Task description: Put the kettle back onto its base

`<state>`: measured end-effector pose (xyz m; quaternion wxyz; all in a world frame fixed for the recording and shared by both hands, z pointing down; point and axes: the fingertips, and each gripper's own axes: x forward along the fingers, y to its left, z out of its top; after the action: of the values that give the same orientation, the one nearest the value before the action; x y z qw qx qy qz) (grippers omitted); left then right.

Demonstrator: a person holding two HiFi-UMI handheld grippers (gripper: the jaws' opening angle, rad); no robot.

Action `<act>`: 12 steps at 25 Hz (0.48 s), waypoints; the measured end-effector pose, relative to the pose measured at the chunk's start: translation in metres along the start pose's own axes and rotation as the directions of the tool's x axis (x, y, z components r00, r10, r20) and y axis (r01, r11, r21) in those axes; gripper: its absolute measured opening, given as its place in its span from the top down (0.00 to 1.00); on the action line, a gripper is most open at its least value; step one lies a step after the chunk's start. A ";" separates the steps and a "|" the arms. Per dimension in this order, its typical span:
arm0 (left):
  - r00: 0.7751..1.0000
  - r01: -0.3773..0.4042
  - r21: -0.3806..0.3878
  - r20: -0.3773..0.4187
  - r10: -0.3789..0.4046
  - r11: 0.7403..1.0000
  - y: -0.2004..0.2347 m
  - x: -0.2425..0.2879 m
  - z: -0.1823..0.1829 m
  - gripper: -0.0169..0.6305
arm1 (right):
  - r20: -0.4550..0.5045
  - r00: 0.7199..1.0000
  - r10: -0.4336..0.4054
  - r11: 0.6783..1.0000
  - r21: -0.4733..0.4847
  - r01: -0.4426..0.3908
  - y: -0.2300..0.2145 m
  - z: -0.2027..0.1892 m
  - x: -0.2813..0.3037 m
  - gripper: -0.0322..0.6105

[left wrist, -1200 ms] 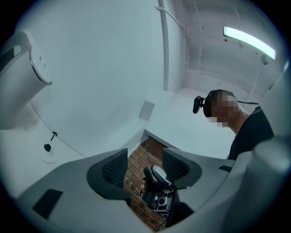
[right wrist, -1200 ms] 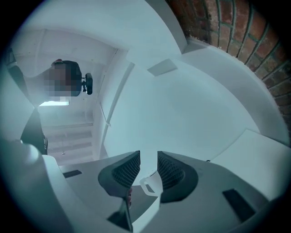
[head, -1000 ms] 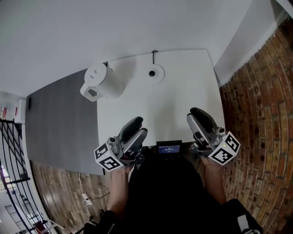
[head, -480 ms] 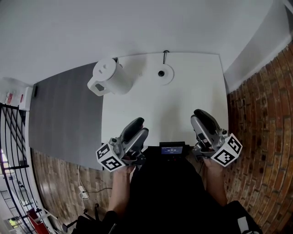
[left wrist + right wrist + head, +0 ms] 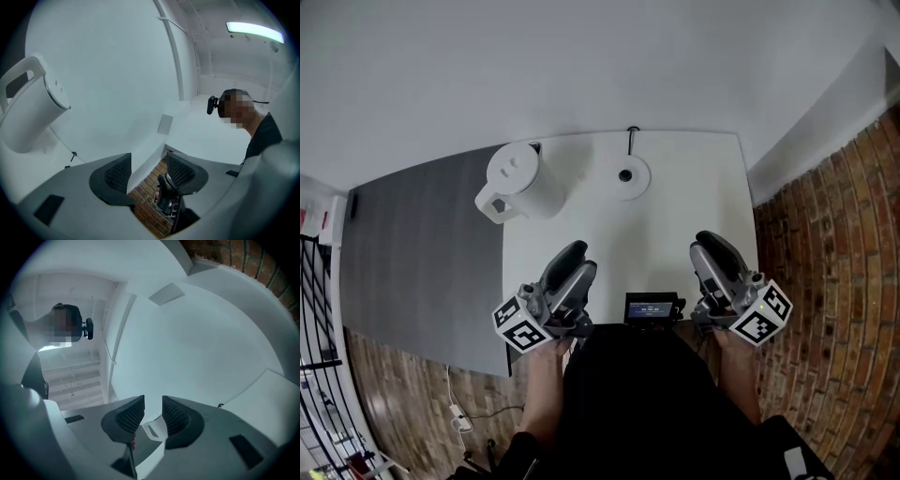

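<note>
A white kettle with its handle turned to the near left stands on the white table at the back left. In the left gripper view the kettle shows at far left. Its round white base, with a dark centre, lies bare a little to the kettle's right. My left gripper hovers over the near left of the table, open and empty; its pads stand apart. My right gripper hovers near the table's right side with a narrow gap between its pads, holding nothing.
The base's dark cord runs to the table's back edge. A small black device with a lit screen sits at the near edge between the grippers. A grey mat lies left of the table. Brick surface is on the right.
Both grippers have edged a little forward over the table toward the kettle and base, and the head view has shifted. Neither jaw gap has changed, and nothing was picked up.
</note>
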<state>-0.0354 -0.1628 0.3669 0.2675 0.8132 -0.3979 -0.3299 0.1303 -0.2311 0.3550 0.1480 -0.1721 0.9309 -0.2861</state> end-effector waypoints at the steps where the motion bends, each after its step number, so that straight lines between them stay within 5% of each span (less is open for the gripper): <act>1: 1.000 0.001 -0.004 0.006 -0.001 1.000 0.005 -0.002 0.004 0.61 | -0.004 1.000 -0.003 1.000 -0.004 0.003 0.001 -0.001 0.006 0.79; 12: 0.998 0.008 -0.058 0.064 -0.005 0.998 0.059 -0.034 0.045 0.61 | -0.062 0.996 -0.070 0.997 -0.027 0.069 0.007 -0.026 0.058 0.79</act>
<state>-0.1132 -0.1742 0.3902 0.2772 0.7953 -0.3937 -0.3683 0.0673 -0.2364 0.3608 0.1065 -0.1971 0.9320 -0.2849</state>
